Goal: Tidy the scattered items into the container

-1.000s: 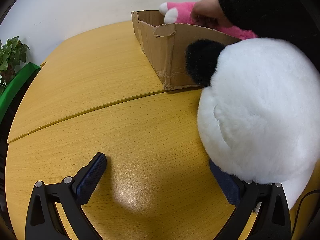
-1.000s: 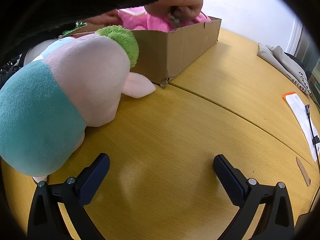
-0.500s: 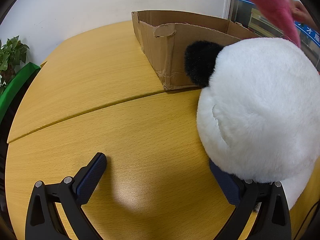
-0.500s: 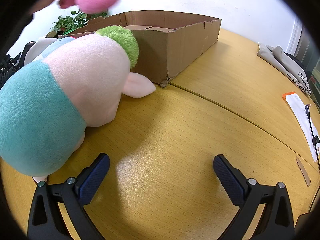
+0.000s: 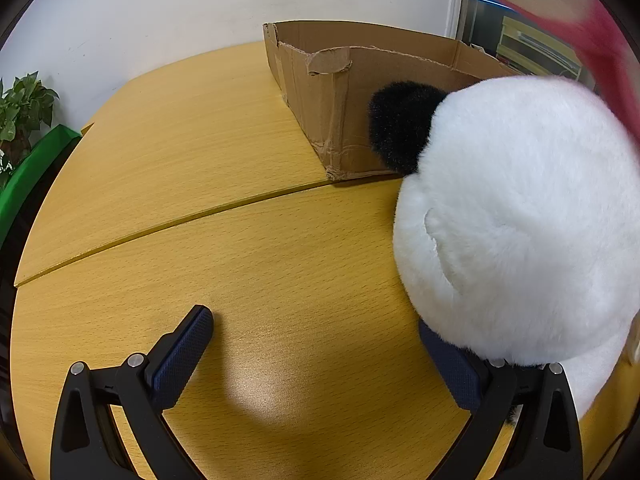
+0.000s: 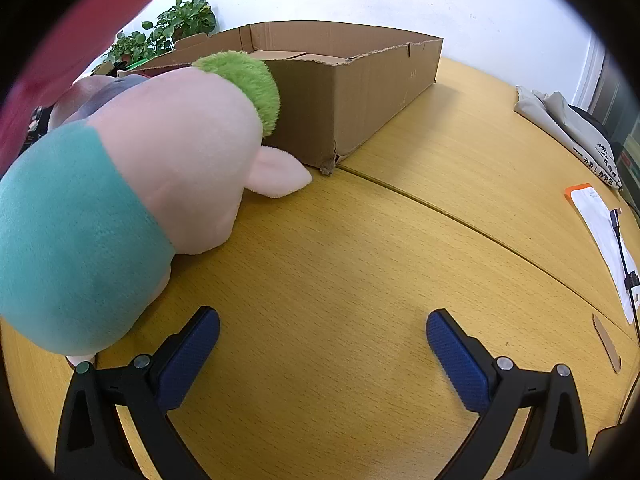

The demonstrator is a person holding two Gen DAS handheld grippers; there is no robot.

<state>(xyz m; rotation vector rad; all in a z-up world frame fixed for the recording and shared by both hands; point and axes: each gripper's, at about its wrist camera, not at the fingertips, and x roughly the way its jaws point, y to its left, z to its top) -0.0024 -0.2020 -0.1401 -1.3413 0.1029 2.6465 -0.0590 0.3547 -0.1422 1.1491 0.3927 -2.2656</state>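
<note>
while both grippers rest low over the wooden table [image 5: 248,152], the left gripper [image 5: 320,344] is spread wide, its right finger tucked under a white plush [image 5: 520,220] lying beside the cardboard box [image 5: 332,92]. the right gripper [image 6: 322,344] gapes wide and empty, with a pink and teal plush [image 6: 132,184] just left of it, touching the box's wall.

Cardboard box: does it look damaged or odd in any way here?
Yes. The cardboard box is worn: its top edge is torn and ragged, a loose flap of tape curls off the near wall, and the bottom corner is crumpled. In the right wrist view the rim shows a split too. It still stands upright on the wooden table.
</note>
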